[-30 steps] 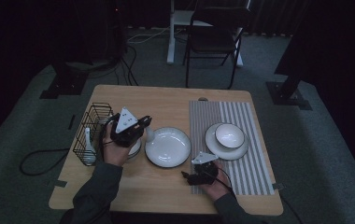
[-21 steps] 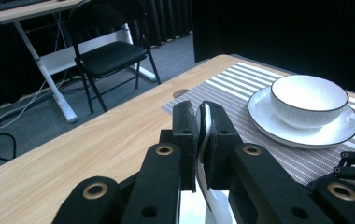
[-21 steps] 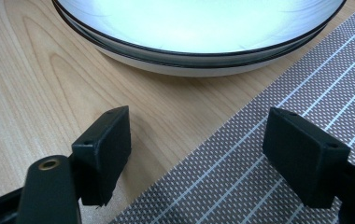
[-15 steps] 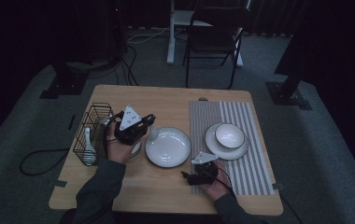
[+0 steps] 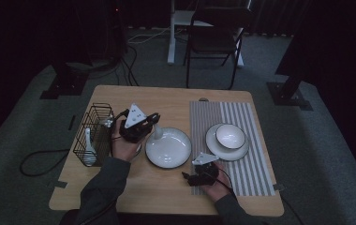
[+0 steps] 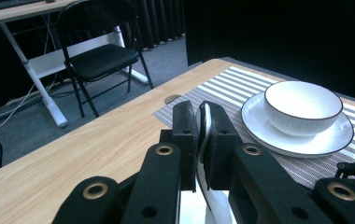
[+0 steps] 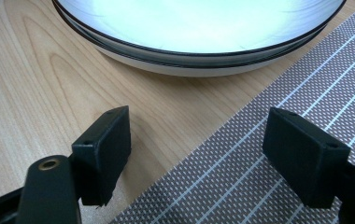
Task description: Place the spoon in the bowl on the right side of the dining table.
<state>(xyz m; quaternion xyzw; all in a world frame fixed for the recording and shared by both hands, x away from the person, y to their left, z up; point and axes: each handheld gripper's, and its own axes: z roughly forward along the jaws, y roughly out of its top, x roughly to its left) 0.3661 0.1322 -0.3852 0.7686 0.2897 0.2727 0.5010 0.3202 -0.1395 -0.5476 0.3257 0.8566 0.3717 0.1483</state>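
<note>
On the table's left half: the left gripper [image 5: 149, 123] is being held just above the wood, beside the wire basket [image 5: 91, 123].
Left jaws: a white spoon [image 6: 205, 135] is being pinched between them, its handle clamped upright in the pads.
Spoon's lower end: it is being hung, seemingly its bowl, at the left rim of the empty plate [image 5: 168, 147].
Right gripper [image 7: 196, 156]: it is being rested low at the striped mat's [image 7: 278, 154] edge, jaws spread wide with nothing between them.
On the mat: a small bowl [image 6: 302, 107] is being carried by a saucer [image 6: 327, 140].
Basket: another white spoon [image 5: 88, 149] is being kept inside.
</note>
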